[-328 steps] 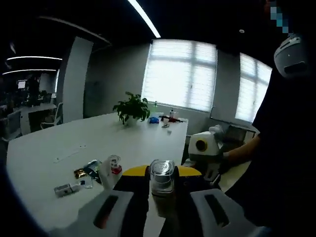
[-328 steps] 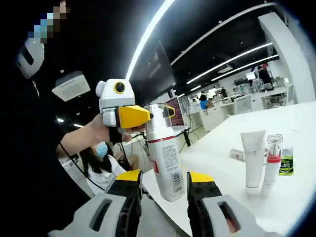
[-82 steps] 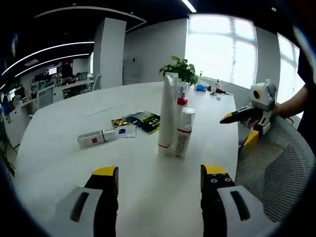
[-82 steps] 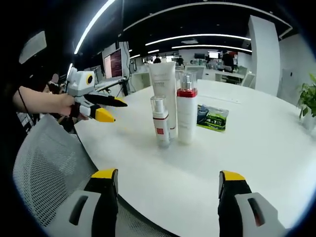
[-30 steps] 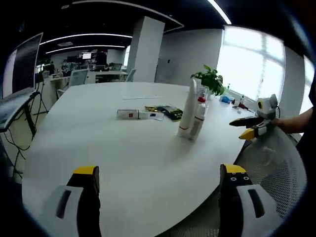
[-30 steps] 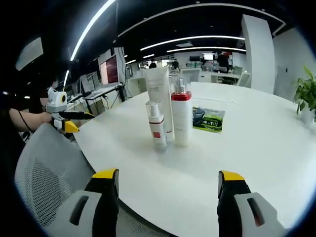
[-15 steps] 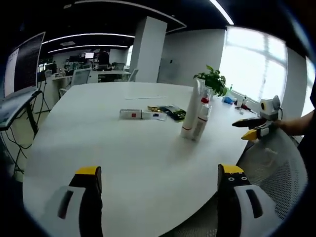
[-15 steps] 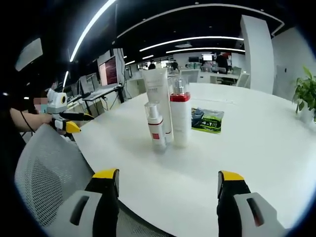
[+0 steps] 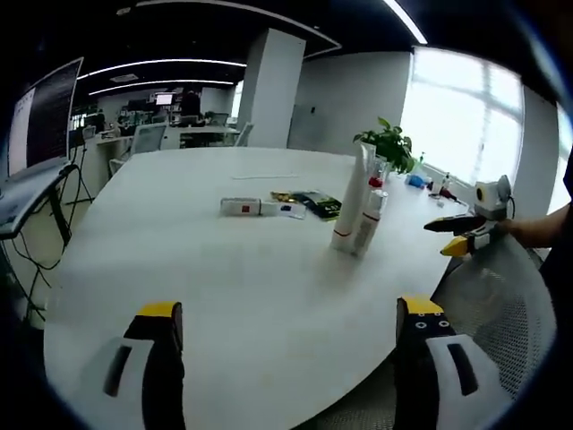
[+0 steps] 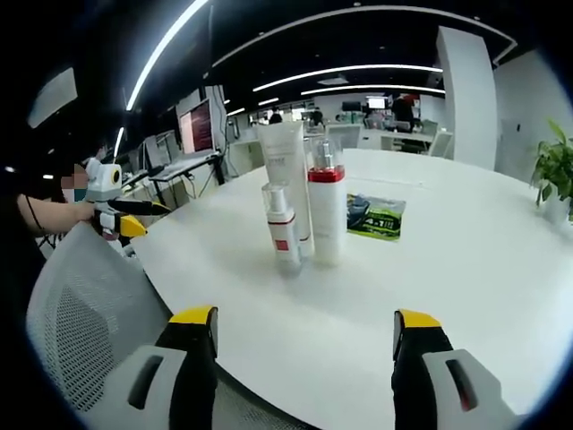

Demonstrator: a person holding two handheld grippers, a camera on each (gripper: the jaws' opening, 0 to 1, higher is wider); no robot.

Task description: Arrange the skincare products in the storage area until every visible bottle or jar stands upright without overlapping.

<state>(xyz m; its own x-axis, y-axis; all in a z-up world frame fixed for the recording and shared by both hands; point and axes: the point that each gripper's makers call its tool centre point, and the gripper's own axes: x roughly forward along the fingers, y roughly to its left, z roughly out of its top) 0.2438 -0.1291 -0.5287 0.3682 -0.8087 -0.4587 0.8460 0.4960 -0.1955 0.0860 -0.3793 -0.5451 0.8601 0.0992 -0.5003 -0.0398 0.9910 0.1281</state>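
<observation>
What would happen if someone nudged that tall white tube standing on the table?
The tall white tube is tall and narrow for its footing, so it would probably tip easily. Two bottles, the small one and the red-banded one, stand close against it and might go over too.

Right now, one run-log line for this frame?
left gripper: open, empty | right gripper: open, empty | tall white tube, red-collared white bottle, small red-labelled pump bottle: upright, clustered on white table
</observation>
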